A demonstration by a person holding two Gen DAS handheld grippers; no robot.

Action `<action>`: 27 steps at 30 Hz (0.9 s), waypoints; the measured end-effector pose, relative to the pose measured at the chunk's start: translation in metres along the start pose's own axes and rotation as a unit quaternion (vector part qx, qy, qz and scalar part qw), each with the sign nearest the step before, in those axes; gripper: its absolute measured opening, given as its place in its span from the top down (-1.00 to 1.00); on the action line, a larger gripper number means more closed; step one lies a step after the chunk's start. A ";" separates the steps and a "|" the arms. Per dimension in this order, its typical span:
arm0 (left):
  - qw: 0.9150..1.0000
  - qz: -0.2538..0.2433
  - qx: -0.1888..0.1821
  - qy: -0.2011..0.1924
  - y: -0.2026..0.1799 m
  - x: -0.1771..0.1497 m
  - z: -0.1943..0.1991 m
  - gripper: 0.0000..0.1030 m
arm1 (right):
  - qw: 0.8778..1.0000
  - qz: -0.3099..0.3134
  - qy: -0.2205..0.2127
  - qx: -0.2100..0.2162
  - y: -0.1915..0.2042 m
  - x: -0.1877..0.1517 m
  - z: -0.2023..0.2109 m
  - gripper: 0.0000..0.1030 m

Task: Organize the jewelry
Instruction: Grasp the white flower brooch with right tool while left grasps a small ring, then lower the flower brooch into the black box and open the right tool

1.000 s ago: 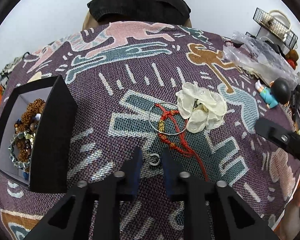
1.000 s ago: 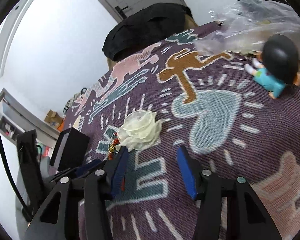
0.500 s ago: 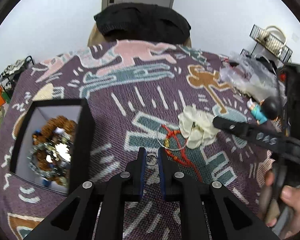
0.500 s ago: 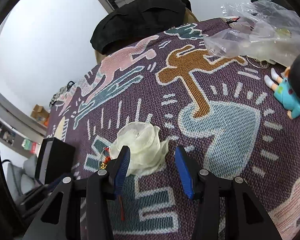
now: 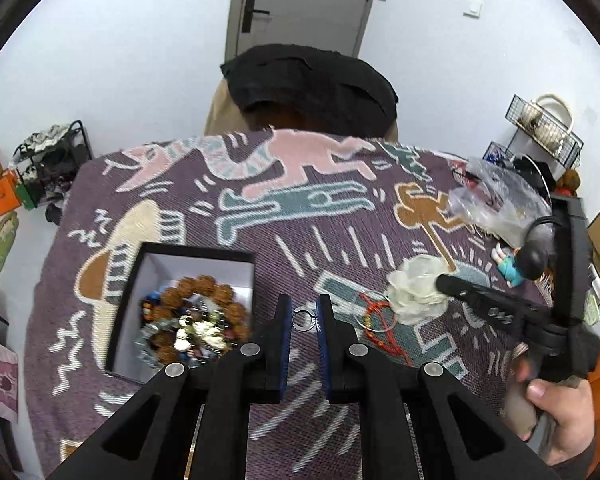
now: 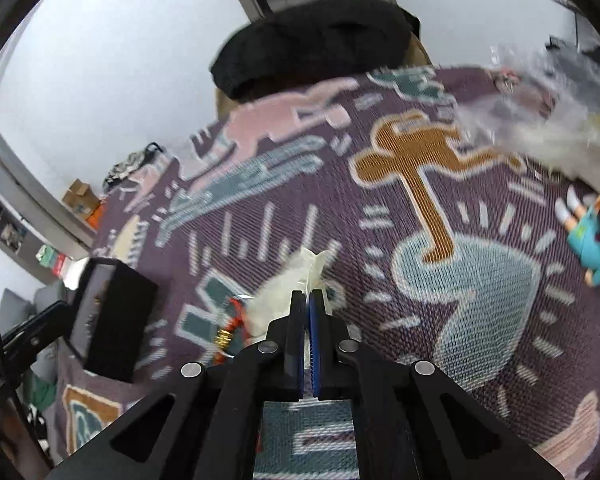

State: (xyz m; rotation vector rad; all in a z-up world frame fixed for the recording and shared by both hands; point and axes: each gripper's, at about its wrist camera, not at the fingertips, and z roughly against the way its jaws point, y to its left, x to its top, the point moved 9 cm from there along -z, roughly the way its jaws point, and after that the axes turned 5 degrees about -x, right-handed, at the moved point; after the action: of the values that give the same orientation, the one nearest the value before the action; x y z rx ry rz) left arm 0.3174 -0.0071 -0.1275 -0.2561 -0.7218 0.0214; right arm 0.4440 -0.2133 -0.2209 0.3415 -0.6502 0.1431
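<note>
At lower centre of the left wrist view, a small silver ring [image 5: 303,319] is pinched between the narrowed jaws of the left gripper [image 5: 303,322], right of the black open jewelry box [image 5: 188,256]. Lower centre in the right view, the white fabric flower [image 6: 288,280] is clamped by the right gripper [image 6: 308,314].

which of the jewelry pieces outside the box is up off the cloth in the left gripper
The small silver ring, pinched between the left gripper's blue pads. The red cord bracelet and the thin wire bangle lie on the cloth to its right.
</note>
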 end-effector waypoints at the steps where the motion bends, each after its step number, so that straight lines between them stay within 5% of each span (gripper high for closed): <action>1: 1.000 0.002 0.001 -0.002 0.004 0.002 0.003 0.76 | 1.000 0.004 -0.006 0.001 0.003 0.003 0.005 0.94; 12: 0.999 0.030 0.004 -0.015 0.047 0.006 0.025 0.76 | 0.997 0.049 -0.061 0.015 0.048 0.035 0.065 0.94; 20: 0.998 0.050 -0.028 -0.009 0.062 0.005 0.030 0.70 | 0.993 0.081 -0.075 0.040 0.093 0.040 0.085 0.94; 21: 0.998 0.052 -0.036 -0.005 0.063 0.004 0.030 0.62 | 0.993 0.085 -0.076 0.044 0.099 0.039 0.087 0.94; 23: 0.998 0.055 -0.040 -0.006 0.068 0.002 0.032 -0.09 | 0.991 0.094 -0.075 0.052 0.112 0.039 0.089 0.94; 25: 0.997 0.055 -0.037 -0.030 0.073 0.003 0.040 -0.36 | 0.990 0.101 -0.073 0.060 0.124 0.038 0.089 0.94; 27: 0.997 0.056 -0.030 -0.038 0.080 0.002 0.045 -0.36 | 0.989 0.106 -0.071 0.070 0.135 0.036 0.088 0.94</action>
State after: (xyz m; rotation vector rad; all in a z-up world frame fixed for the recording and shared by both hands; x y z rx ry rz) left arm 0.2951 0.0807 -0.1124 -0.3548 -0.7844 0.1173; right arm 0.3907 -0.1177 -0.0976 0.4208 -0.8202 0.3717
